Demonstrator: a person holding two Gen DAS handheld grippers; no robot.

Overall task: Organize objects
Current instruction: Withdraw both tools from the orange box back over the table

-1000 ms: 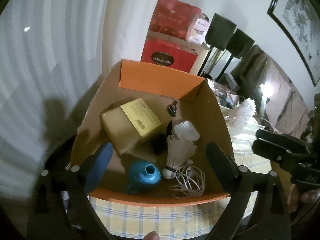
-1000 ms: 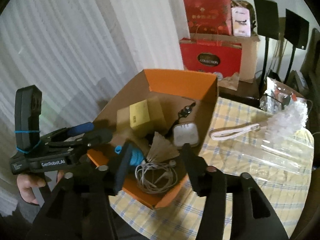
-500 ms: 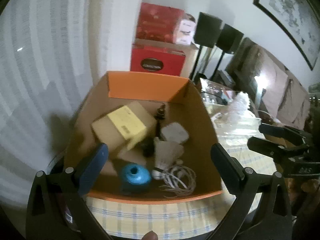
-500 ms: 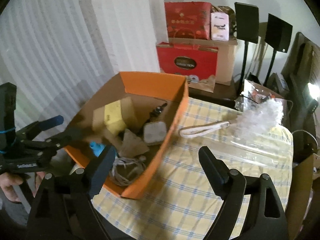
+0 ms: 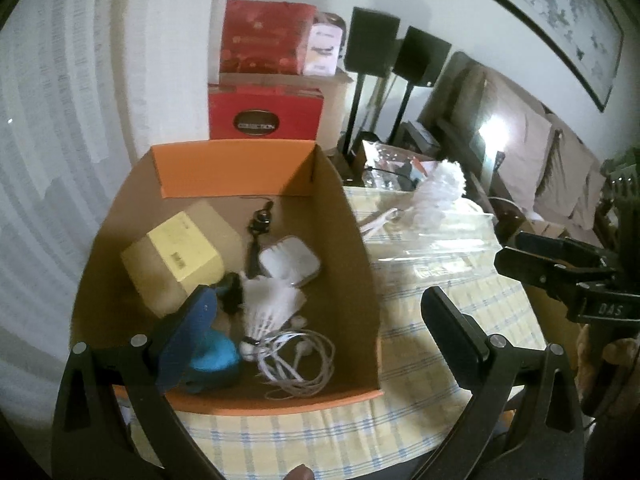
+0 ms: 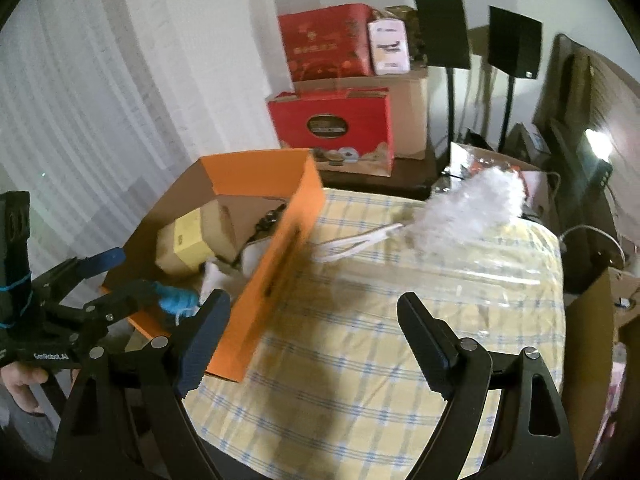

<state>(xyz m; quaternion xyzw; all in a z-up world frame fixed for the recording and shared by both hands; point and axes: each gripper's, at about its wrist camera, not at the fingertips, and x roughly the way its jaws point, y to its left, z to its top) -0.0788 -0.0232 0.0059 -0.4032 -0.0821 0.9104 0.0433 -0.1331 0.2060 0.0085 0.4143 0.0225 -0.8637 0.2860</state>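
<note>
An orange cardboard box (image 5: 352, 240) stands on the checked tablecloth (image 5: 420, 360). It holds a yellow-topped carton (image 5: 176, 248), a white case (image 5: 290, 262), a shuttlecock (image 5: 266, 308), white earphones (image 5: 296, 360), a blue vase (image 5: 212, 360) and a black strap (image 5: 260, 224). My left gripper (image 5: 320, 336) is open and empty above the box's near right corner. My right gripper (image 6: 316, 340) is open and empty over the cloth right of the box (image 6: 280, 264). A white feather duster (image 6: 460, 208) lies on the cloth beyond it.
Clear plastic wrap (image 6: 460, 272) lies across the cloth's far side. Red gift boxes (image 6: 332, 124) and black speakers on stands (image 6: 444, 32) stand behind the table. A white curtain (image 6: 80, 100) hangs at the left. A sofa (image 5: 560, 168) is at the right.
Both grippers have drawn back and swung right. The right gripper went from over the box to over the open cloth. The box contents have not moved.
</note>
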